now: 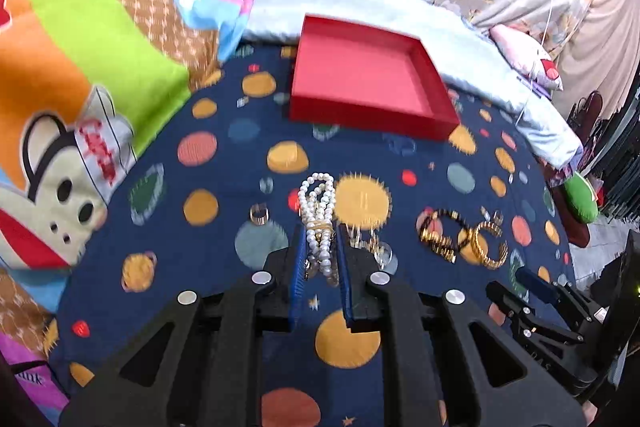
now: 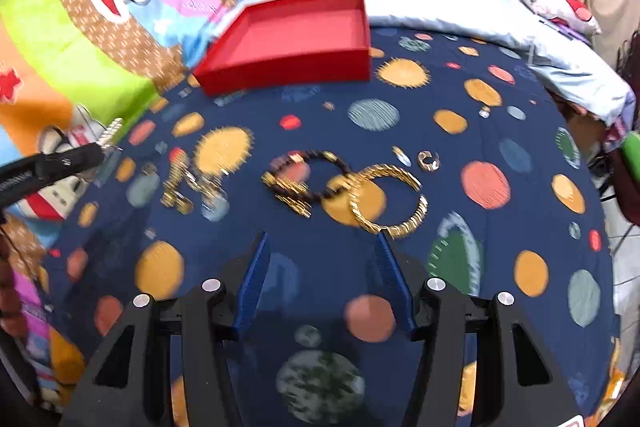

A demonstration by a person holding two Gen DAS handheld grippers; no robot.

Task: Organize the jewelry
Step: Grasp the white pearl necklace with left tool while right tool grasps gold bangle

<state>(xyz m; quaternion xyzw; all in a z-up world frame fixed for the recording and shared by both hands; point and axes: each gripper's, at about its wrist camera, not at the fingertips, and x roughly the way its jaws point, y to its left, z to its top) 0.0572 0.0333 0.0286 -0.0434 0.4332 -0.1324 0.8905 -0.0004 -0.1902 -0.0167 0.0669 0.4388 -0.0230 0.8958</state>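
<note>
My left gripper is shut on a white pearl bracelet and holds it above the dark blue planet-print sheet. A shallow red tray lies beyond it, with nothing visible inside. My right gripper is open and empty, just short of a gold bangle and a dark beaded bracelet with gold links. A small gold ring and gold earrings lie on the sheet. The tray also shows in the right wrist view. The left gripper shows at the left edge there.
A colourful monkey-print quilt lies at the left. A pale blue folded blanket lies behind the tray. A gold ring rests left of the pearls. The bed edge drops off at the right.
</note>
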